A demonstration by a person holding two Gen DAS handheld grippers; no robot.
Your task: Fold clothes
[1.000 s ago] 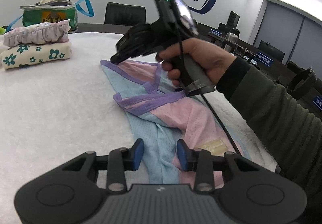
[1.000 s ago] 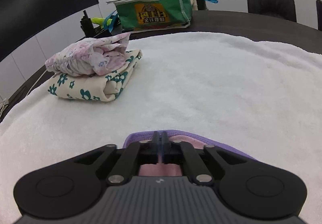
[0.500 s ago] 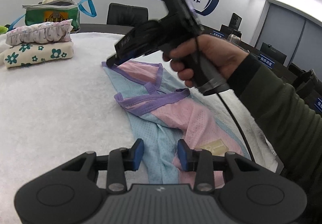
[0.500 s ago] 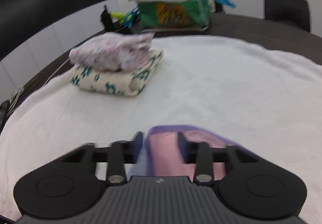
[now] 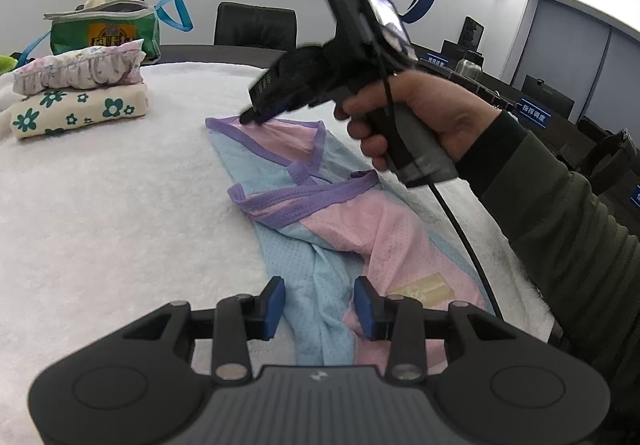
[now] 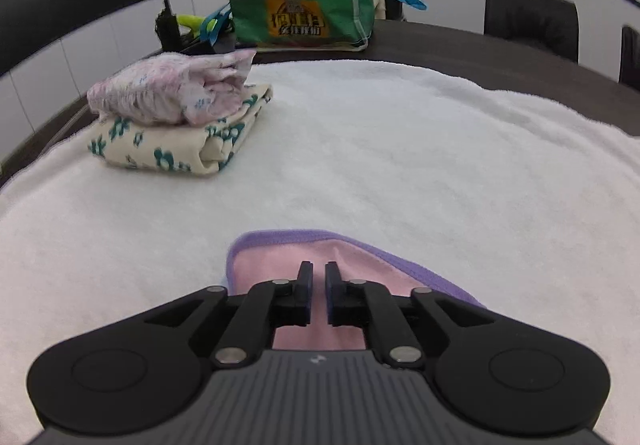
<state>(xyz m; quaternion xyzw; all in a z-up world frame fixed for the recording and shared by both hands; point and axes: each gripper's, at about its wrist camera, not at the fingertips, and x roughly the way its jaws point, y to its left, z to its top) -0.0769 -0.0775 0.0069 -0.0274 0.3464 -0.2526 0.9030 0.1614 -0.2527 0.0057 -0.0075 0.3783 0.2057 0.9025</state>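
A pink and light-blue mesh garment (image 5: 340, 229) with purple trim lies crumpled on the white towel (image 5: 100, 225). My left gripper (image 5: 320, 303) is open, its blue pads standing on either side of a light-blue fold at the garment's near end without pinching it. A person's hand holds my right gripper (image 5: 248, 119) at the garment's far purple-edged corner. In the right wrist view that gripper (image 6: 318, 285) hovers over the pink corner (image 6: 280, 257). Its jaws are opening, with a narrow gap and no cloth pinched between them.
Two folded garments are stacked at the towel's far left, a frilly pink one on a floral cream one (image 5: 76, 101) (image 6: 176, 117). Behind them a green bag (image 5: 104, 33) (image 6: 300, 21) stands on the dark table. A black chair (image 5: 256, 25) is at the back.
The right gripper, shut on the purple hem a second ago, has let it go and its jaws now stand apart. The corner lies flat. The left gripper has stayed put.
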